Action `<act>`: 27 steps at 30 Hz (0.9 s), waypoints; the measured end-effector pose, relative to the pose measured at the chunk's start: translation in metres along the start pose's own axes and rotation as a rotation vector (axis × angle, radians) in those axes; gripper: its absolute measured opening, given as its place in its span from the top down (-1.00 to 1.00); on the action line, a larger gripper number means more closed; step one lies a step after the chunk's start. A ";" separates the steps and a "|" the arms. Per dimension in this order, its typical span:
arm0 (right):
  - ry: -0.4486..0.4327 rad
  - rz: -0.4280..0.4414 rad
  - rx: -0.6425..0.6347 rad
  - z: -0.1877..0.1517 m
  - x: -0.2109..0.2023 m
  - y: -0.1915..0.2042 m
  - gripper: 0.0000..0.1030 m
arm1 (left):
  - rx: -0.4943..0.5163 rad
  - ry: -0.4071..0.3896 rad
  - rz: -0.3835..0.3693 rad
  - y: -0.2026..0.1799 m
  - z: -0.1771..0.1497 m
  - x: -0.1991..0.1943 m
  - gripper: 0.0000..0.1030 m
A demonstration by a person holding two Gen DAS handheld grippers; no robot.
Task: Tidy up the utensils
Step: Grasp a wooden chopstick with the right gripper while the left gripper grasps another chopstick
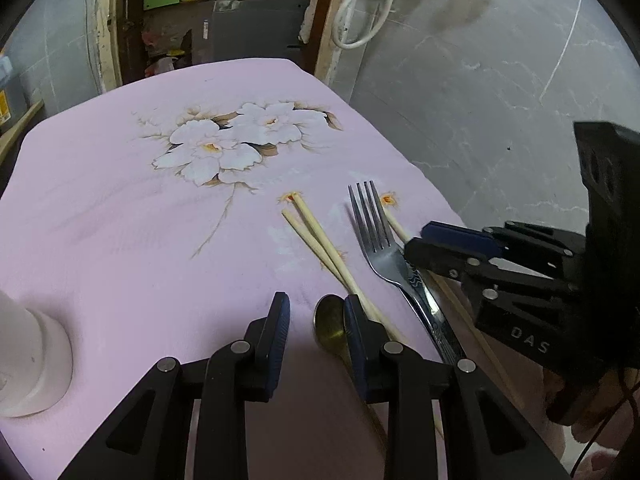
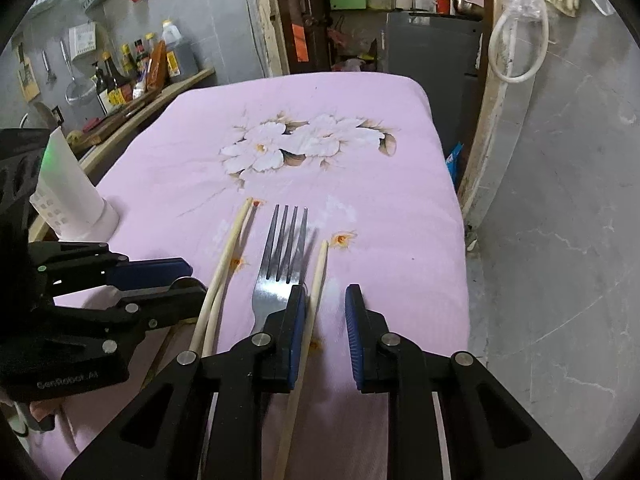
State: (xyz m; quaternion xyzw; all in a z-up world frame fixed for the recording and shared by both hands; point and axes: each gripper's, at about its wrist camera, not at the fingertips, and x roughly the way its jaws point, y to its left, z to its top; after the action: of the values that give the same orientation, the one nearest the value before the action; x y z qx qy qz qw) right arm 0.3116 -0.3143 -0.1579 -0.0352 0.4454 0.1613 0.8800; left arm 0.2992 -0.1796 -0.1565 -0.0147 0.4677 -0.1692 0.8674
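Hovering over the fork [image 2: 280,264], both the right tool [image 2: 326,300] and left tool [image 1: 316,308] gape wide, holding nothing.

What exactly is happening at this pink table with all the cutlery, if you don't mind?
A person is sorting utensils with two handheld grippers. The fork, a gold spoon and loose chopsticks all lie on the floral cloth. Both the left gripper and right gripper are open above them, holding nothing. A white utensil holder stands to the left with nothing visibly in it.
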 end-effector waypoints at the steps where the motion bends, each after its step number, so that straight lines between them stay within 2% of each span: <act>1: 0.007 -0.002 -0.001 0.001 0.001 0.000 0.66 | 0.003 0.004 0.000 0.000 0.001 0.000 0.49; 5: 0.069 -0.008 0.027 0.011 0.006 0.000 0.66 | 0.050 0.028 0.000 -0.006 0.003 0.002 0.54; 7: 0.094 -0.010 0.054 0.013 0.007 -0.001 0.66 | 0.071 0.042 -0.017 -0.010 0.004 0.004 0.75; 9: 0.110 0.005 0.077 0.013 0.008 -0.002 0.75 | 0.064 0.051 -0.019 -0.010 0.004 0.004 0.77; 10: 0.115 0.013 0.090 0.013 0.010 -0.004 0.91 | 0.062 0.054 -0.021 -0.010 0.004 0.004 0.81; 13: 0.123 0.042 0.136 0.010 0.010 -0.010 0.92 | 0.023 0.067 -0.040 -0.006 0.006 0.002 0.89; 15: 0.118 0.056 0.157 0.007 0.007 -0.012 0.92 | 0.008 0.076 -0.021 -0.006 0.006 -0.001 0.89; 21: 0.035 0.112 0.250 -0.006 -0.021 -0.019 0.92 | -0.025 0.013 0.057 -0.005 -0.001 -0.032 0.90; 27: -0.127 0.196 0.366 -0.019 -0.066 -0.020 0.92 | -0.126 -0.103 0.116 0.009 -0.009 -0.087 0.92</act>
State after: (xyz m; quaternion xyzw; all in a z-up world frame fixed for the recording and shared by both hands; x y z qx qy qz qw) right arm 0.2669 -0.3537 -0.1177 0.1790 0.4124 0.1644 0.8780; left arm 0.2502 -0.1434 -0.0929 -0.0506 0.4321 -0.0881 0.8961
